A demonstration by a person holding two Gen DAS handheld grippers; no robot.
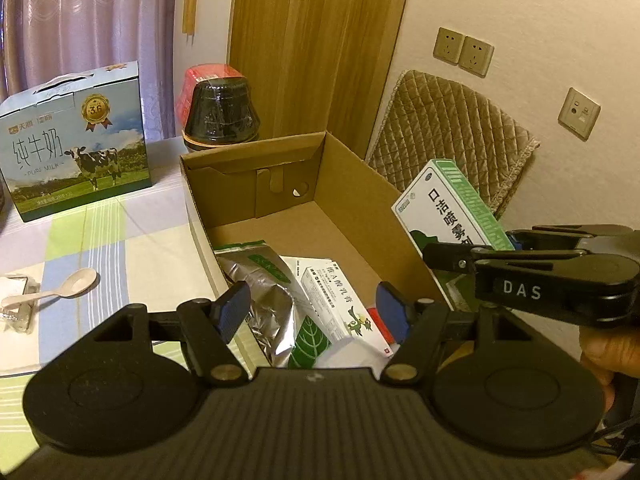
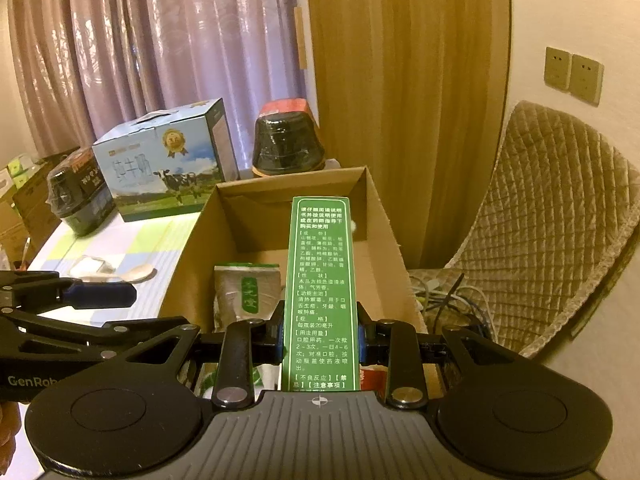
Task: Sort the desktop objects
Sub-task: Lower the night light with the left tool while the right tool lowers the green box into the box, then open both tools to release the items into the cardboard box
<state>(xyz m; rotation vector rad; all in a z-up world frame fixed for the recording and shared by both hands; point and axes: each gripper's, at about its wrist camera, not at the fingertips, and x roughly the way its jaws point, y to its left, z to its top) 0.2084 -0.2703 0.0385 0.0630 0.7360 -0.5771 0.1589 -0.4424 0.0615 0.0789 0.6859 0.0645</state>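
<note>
A: Cardboard box (image 2: 384,240) on the bench (image 1: 120,224) already holds a foil pouch (image 1: 264,304) and small cartons near its front; the far half is bare

B: Right gripper (image 2: 320,340) is clamped on the tall green carton (image 2: 320,280), over the box. I'd carry it past the pouch, lower it flat and clear of the walls, then release

A: Left gripper (image 1: 312,312) hangs half open over the front, holding nothing
</note>
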